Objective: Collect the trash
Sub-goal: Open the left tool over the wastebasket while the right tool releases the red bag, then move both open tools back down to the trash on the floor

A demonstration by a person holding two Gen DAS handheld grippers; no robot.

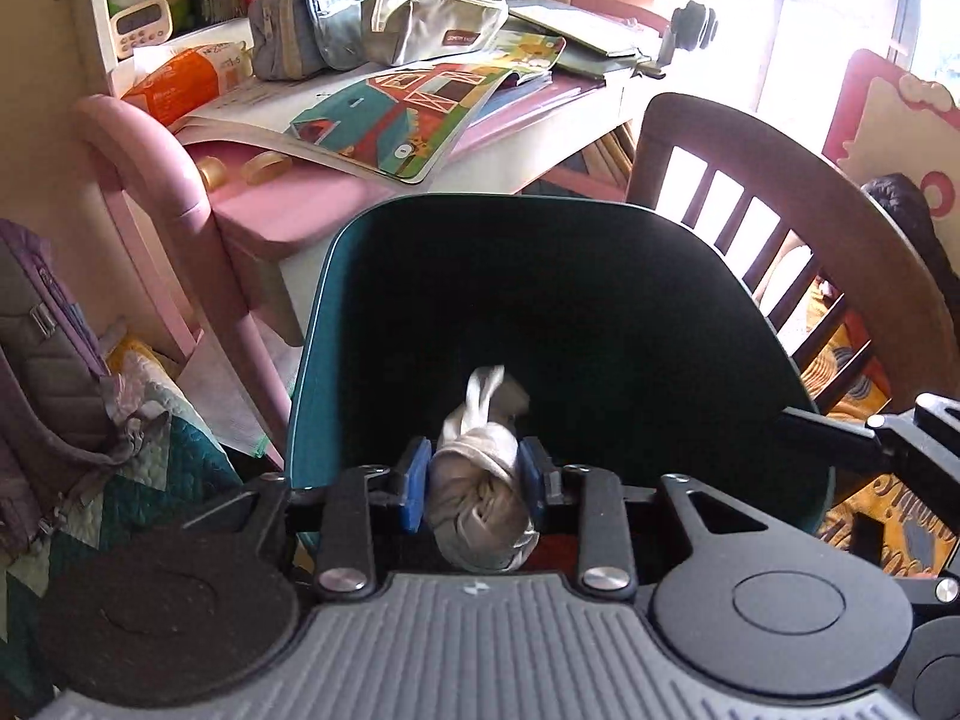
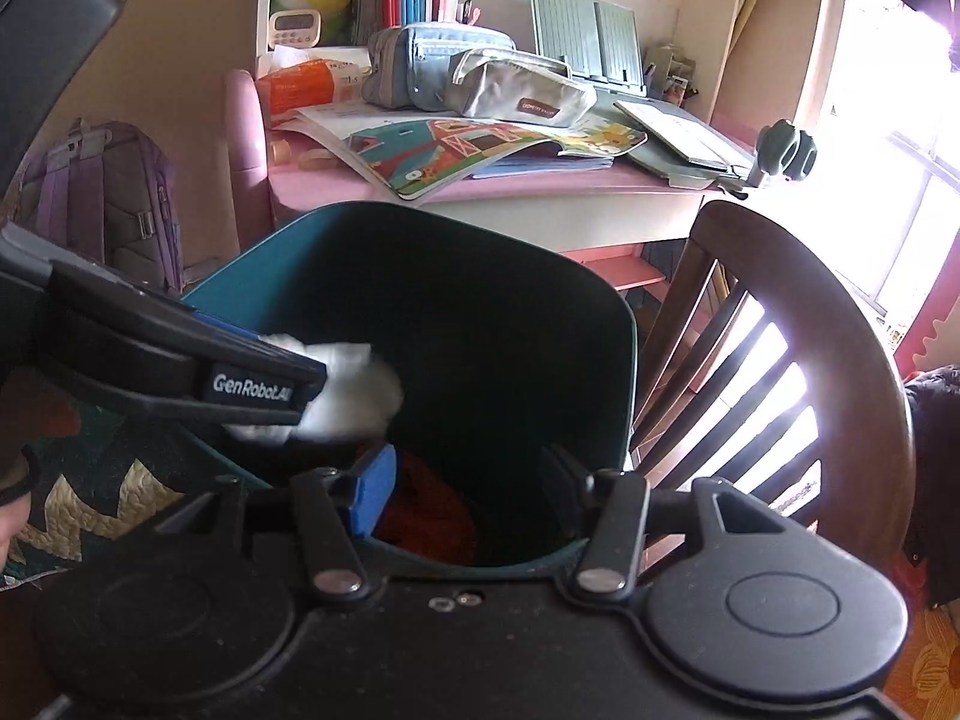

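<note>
1 crumpled tissue (image 1: 480, 480) is being clamped by the left gripper (image 1: 477, 483) over the teal bin (image 1: 312, 372); the right gripper (image 2: 465, 483) is being held apart, empty. An off-centre release risks tissue being snagged on the rim.

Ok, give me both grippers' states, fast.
Left gripper: shut on the crumpled tissue, over the teal bin.
Right gripper: open, holding nothing, over the same bin.

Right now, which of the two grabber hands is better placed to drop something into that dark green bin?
The left gripper. It is clamped on a crumpled tissue and sits over the mouth of the teal bin, so it likely only needs to open. The right gripper is open and holds nothing.
</note>
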